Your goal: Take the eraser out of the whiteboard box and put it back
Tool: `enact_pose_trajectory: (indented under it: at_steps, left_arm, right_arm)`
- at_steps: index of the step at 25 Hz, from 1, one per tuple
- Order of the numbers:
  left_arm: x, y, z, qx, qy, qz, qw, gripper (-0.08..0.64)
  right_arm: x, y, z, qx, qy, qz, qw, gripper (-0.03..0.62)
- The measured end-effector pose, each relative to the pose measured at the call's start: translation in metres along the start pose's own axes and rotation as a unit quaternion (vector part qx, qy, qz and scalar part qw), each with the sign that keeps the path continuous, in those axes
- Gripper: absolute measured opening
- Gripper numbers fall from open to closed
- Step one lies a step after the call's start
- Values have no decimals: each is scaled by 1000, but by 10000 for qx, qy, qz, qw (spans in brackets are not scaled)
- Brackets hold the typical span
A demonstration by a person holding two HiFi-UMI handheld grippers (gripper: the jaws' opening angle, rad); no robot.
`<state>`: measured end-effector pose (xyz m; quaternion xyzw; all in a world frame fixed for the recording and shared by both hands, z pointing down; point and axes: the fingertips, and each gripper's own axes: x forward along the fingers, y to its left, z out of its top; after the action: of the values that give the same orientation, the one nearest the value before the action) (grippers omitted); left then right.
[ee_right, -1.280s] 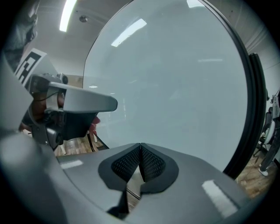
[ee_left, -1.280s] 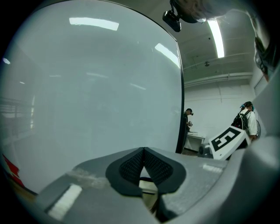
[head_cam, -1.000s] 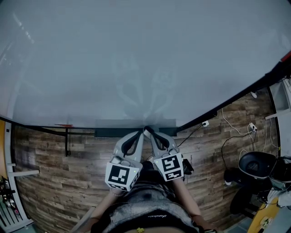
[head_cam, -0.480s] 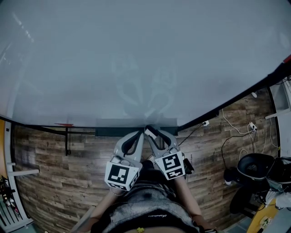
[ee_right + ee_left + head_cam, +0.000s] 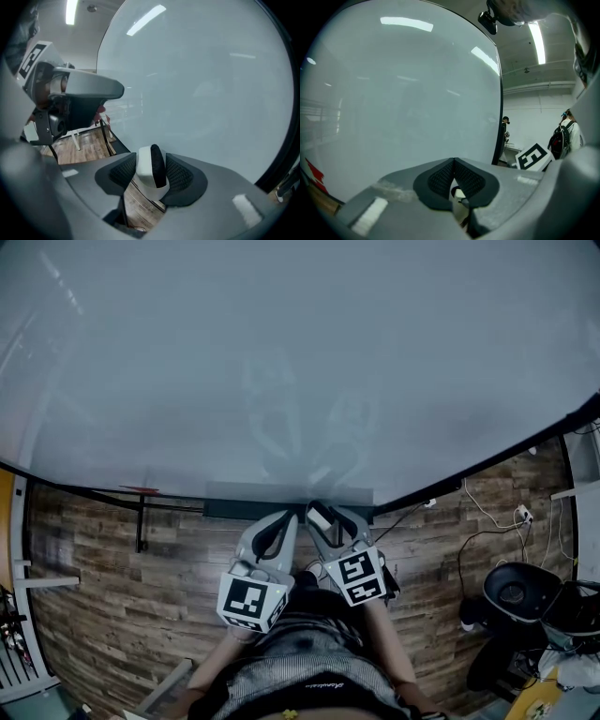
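Eraser stands on edge between the jaws of the right gripper. Those jaws have just been opening and now sit wide on either side of it, apparently spread to take it rather than squeezing yet. The whiteboard box lies just under the jaw tips. The left gripper, jaws together on nothing, hangs beside them, likely kept out of the way.

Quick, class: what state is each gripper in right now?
Left gripper: closed, holding nothing.
Right gripper: open, jaws have just been opening; the eraser stands between them, apparently not clamped.
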<state>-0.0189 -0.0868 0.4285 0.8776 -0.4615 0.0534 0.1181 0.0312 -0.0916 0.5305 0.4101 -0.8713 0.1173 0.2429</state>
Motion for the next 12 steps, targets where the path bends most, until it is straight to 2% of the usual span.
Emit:
enact_pose_trajectory:
  at_steps: [12]
  left_arm:
    - [-1, 3, 4, 19, 60, 168, 9998, 2]
  right_arm:
    - [6, -6, -7, 137, 231, 160, 9995, 183]
